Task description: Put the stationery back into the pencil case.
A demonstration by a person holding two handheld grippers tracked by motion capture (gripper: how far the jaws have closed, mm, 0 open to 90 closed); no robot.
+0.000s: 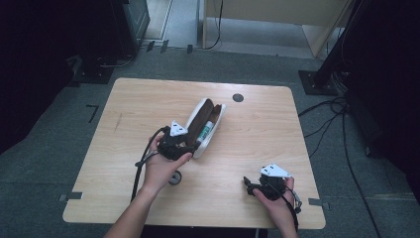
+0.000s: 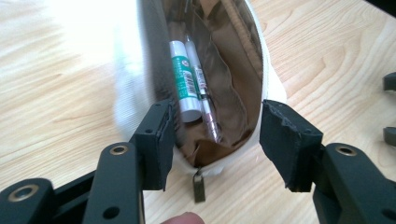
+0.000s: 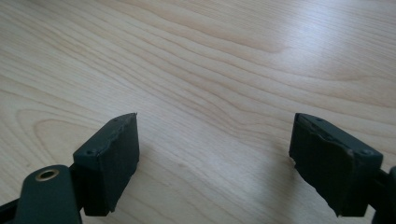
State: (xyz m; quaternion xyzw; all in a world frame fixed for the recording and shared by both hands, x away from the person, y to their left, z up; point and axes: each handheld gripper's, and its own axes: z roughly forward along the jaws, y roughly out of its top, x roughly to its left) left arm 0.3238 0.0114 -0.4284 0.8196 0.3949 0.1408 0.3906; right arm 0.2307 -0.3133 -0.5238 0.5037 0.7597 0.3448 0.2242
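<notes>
A white pouch (image 1: 205,126) lies open near the middle of the table (image 1: 129,104), slanting from its near left end up to the far right; its brown lining shows, and inside lie a white stick with a green label (image 2: 183,81) and a slim clear pen (image 2: 203,95), side by side and touching; the left gripper (image 1: 190,145) sits at the pouch's near end, its jaws spread, one on each side of that end just above the zip pull (image 2: 199,186); the pads look clear of the cloth and pinch nothing; the right gripper (image 1: 247,184) rests low over bare wood at the near right, well apart from the pouch, its jaws spread wide with only table between them; a dark round hole (image 1: 238,97) marks the far edge.
</notes>
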